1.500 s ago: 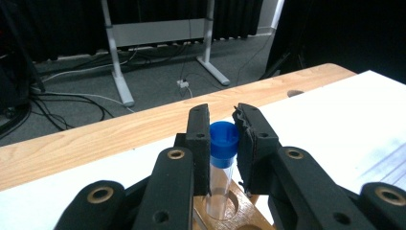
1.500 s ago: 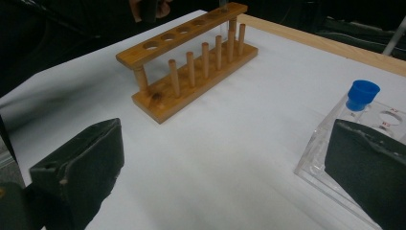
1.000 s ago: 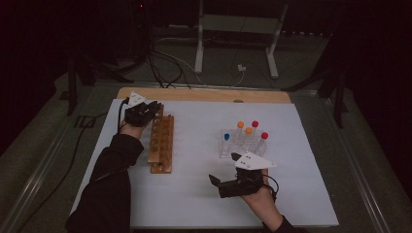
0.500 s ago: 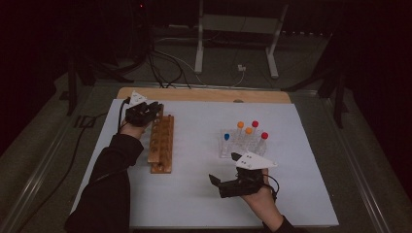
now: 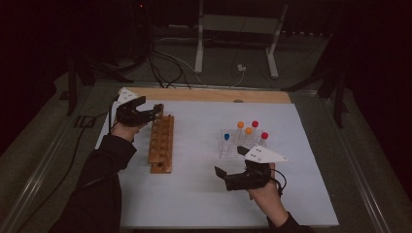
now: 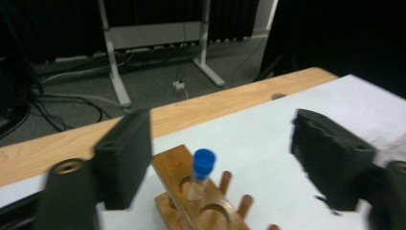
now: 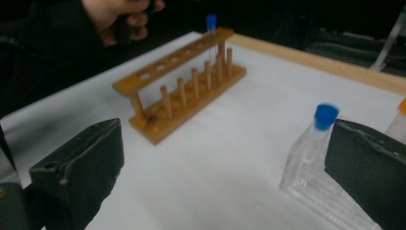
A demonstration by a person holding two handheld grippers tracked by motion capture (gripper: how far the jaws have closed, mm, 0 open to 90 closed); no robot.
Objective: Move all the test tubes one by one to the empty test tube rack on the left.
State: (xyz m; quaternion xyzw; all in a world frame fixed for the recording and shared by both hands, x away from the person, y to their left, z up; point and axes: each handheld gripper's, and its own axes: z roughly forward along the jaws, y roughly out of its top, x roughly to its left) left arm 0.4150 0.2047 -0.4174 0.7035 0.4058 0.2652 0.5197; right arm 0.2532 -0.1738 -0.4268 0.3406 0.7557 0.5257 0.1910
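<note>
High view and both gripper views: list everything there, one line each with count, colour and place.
Wooden test tube rack: one, brown, left part of the white sheet.
Blue-capped tube: one, clear, standing in the rack's far end hole.
Clear plastic rack: one, transparent, right of centre.
Capped tubes in it: five; two orange, two red, one blue.
White sheet: one, covering the table.
Wooden table edge: one, light brown, far side.
Metal stand: one, grey, on the floor beyond.
Left gripper: black, open, at the rack's far end.
Right gripper: black, open, near the clear rack.
</note>
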